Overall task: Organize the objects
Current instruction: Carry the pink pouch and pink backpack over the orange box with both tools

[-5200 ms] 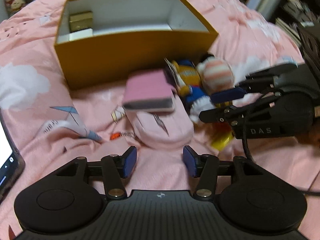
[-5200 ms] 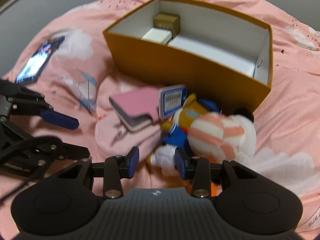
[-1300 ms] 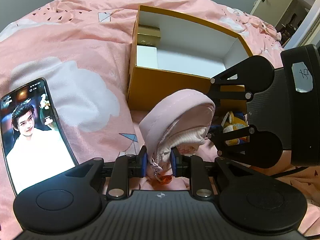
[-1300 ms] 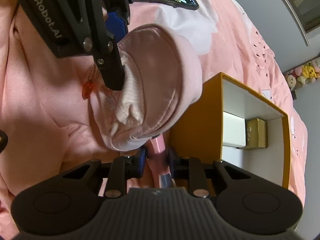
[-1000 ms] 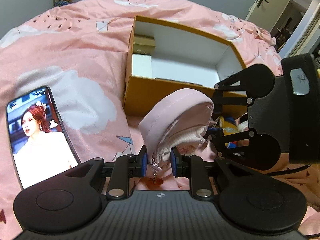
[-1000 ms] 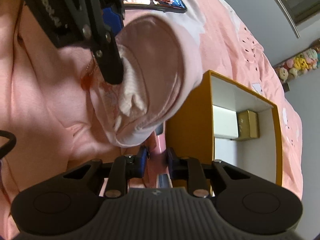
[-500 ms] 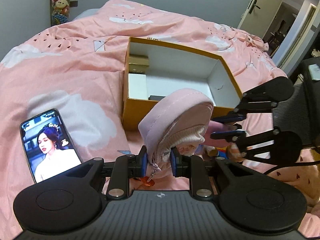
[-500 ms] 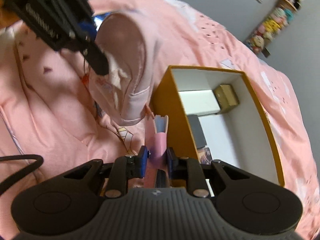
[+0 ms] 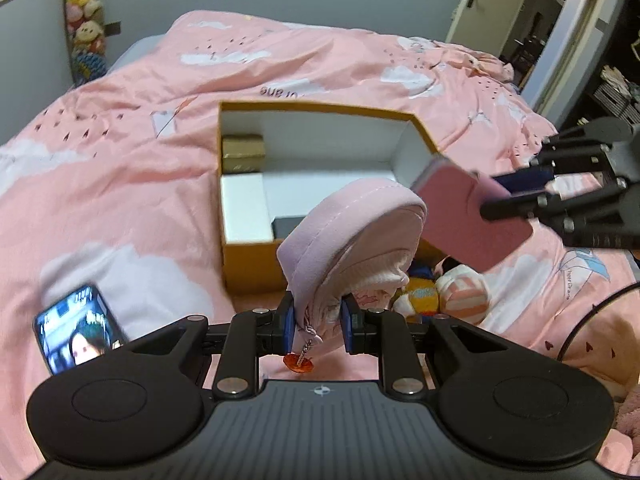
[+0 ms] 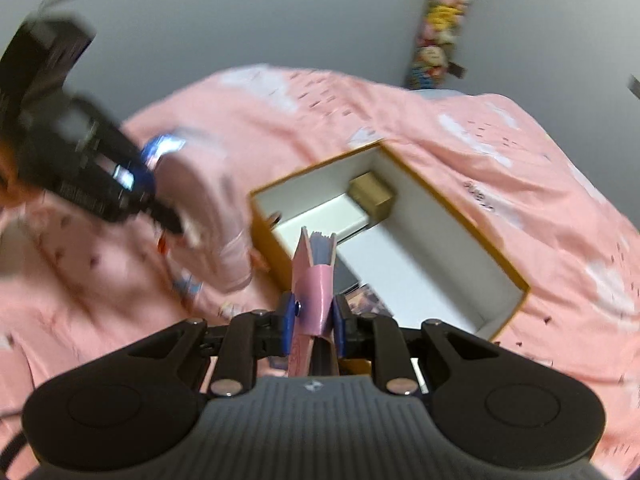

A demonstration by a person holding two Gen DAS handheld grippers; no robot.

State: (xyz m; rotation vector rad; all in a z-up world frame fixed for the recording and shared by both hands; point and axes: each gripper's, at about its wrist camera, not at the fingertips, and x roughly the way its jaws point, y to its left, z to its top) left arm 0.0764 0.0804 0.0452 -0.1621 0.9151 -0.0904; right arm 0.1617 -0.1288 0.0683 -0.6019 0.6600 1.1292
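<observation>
My left gripper [image 9: 318,326] is shut on a soft pink zip pouch [image 9: 352,236] with an orange charm hanging from its zipper, held up in front of the yellow box [image 9: 256,268]. My right gripper [image 10: 311,320] is shut on a pink notebook [image 10: 314,276], held on edge over the near corner of the yellow box [image 10: 496,248]. In the left wrist view the pink notebook [image 9: 472,212] hangs at the box's right end, clamped by the right gripper [image 9: 516,190]. The box holds a gold box [image 9: 243,153], a white box [image 9: 244,208] and a dark item.
A plush toy [image 9: 440,294] in orange, blue and striped pink lies on the pink duvet just in front of the box. A lit phone [image 9: 76,332] lies at the left. A door stands open at the far right, and stuffed toys hang on the grey wall.
Both grippers have risen with their loads. The right gripper has rolled upright and carried the notebook from under the pouch to above the box's corner. The pouch stays clamped.
</observation>
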